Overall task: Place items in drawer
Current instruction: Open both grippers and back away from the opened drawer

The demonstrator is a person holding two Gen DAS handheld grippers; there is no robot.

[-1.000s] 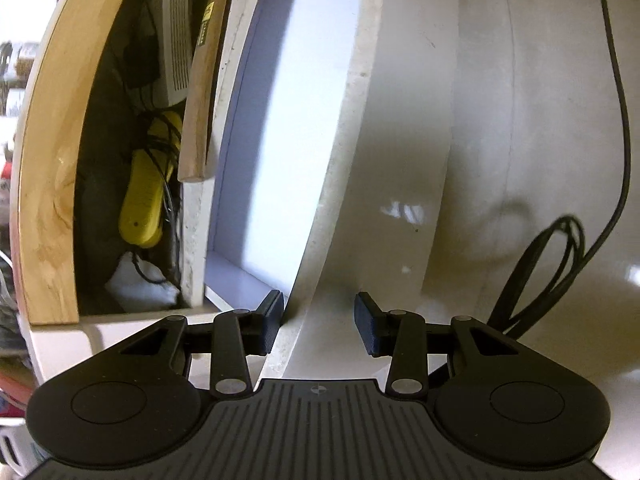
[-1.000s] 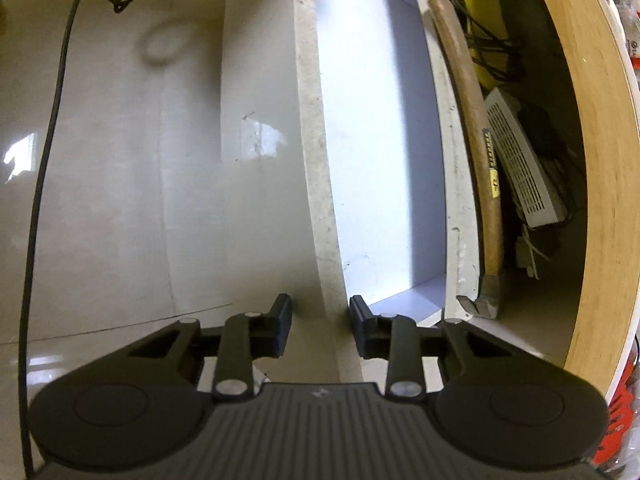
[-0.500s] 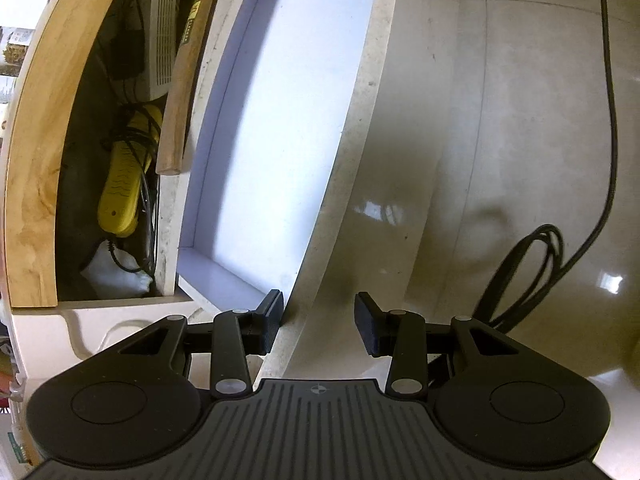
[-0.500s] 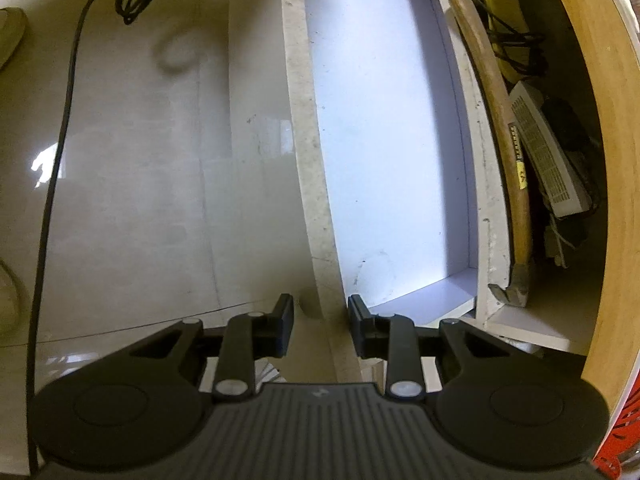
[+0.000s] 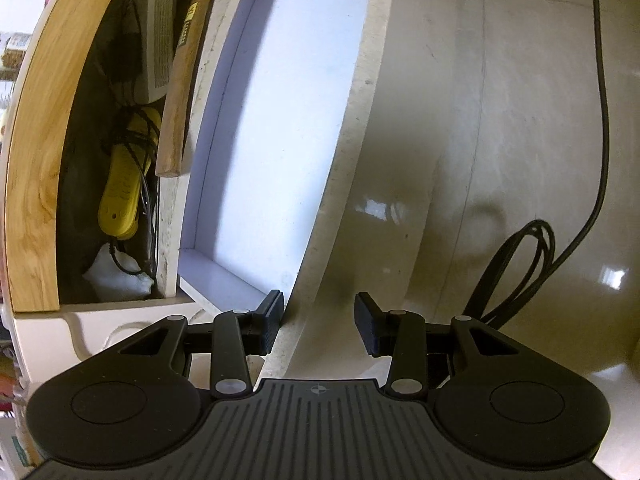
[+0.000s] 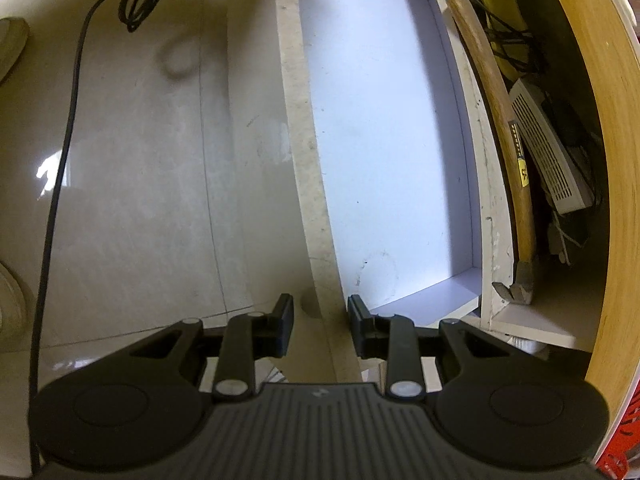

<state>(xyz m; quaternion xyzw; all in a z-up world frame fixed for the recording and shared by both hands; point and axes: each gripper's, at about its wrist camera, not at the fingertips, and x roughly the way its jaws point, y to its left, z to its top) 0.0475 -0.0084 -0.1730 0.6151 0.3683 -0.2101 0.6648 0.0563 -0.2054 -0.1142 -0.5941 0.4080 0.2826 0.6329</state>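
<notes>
A pulled-out drawer shows a bare white bottom (image 5: 280,120) with nothing in it. Its pale front panel (image 5: 352,92) runs between the jaws of my left gripper (image 5: 320,326), whose inner pad rests against the panel's inside face. In the right wrist view the same front panel (image 6: 304,152) passes between the jaws of my right gripper (image 6: 320,324), which is shut on it near the drawer's other end. Both grippers point steeply down at the drawer.
Behind the drawer, under a wooden edge (image 5: 36,160), lie a wooden-handled hammer (image 6: 496,92), a yellow device (image 5: 120,192) tangled in black wires and a white vented box (image 6: 548,160). A coiled black cable (image 5: 516,272) lies on the glossy tiled floor in front.
Both views have tilted slightly, so the drawer's far end shows more. Both grippers stay on the front panel with their jaws as before.
</notes>
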